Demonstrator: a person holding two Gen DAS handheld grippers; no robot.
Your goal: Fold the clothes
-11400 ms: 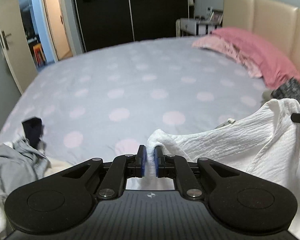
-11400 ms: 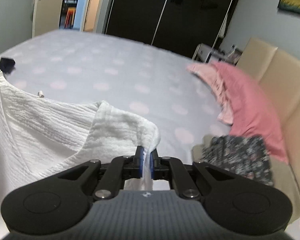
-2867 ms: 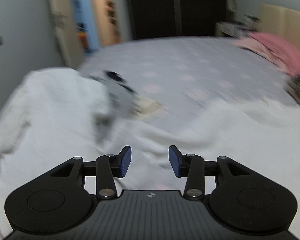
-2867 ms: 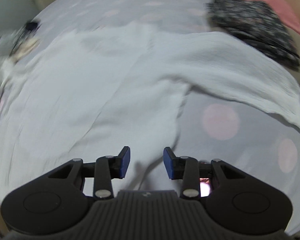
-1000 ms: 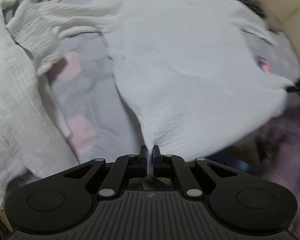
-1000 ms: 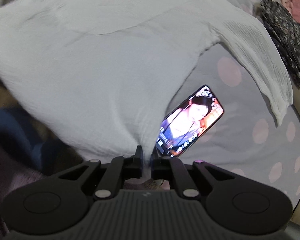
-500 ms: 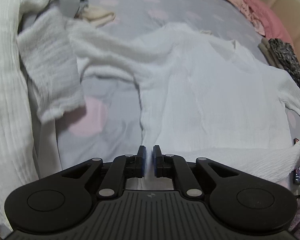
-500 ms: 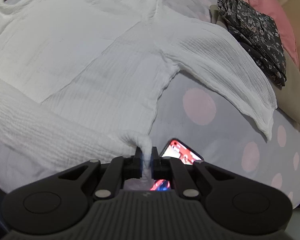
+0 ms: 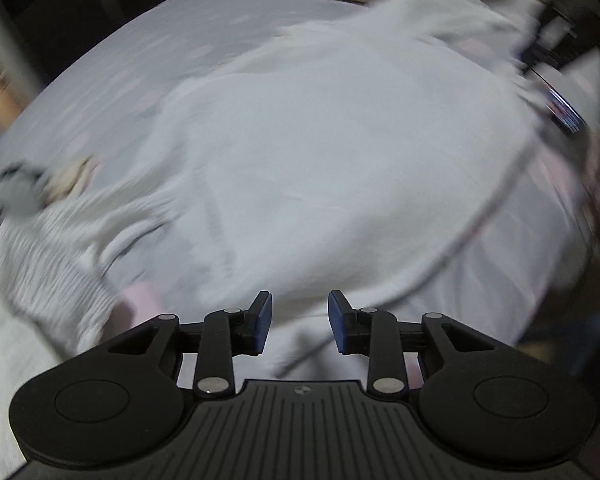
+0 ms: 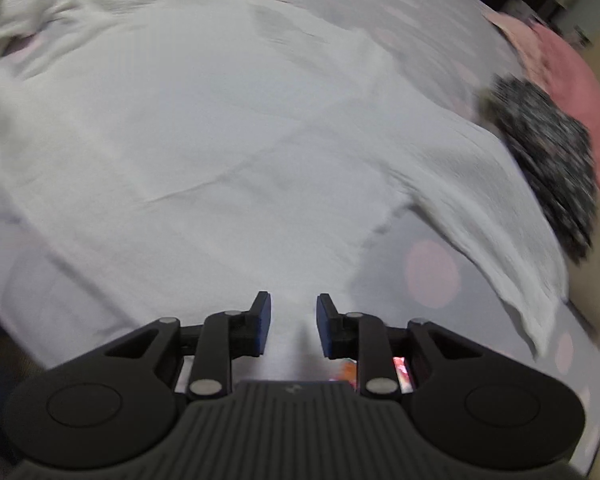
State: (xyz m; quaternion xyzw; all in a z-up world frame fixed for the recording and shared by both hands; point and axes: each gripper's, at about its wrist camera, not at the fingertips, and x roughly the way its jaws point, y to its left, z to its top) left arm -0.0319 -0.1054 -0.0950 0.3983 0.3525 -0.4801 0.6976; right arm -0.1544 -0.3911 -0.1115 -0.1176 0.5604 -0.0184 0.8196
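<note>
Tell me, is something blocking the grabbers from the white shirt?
Nothing visible does. The white shirt lies spread on the dotted bed cover, right below both. The left gripper and right gripper have just been opening, pads clear of the cloth. A lit phone peeks from under the hem beside the right one.

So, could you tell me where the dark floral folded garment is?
Right wrist view, far right: the dark floral folded garment lies beside the pink pillow, beyond the white top's sleeve.

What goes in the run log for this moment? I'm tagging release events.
step: shirt laid flat | left gripper: open, jaws just opening | right gripper: open, jaws just opening | white shirt: spread on bed, released
</note>
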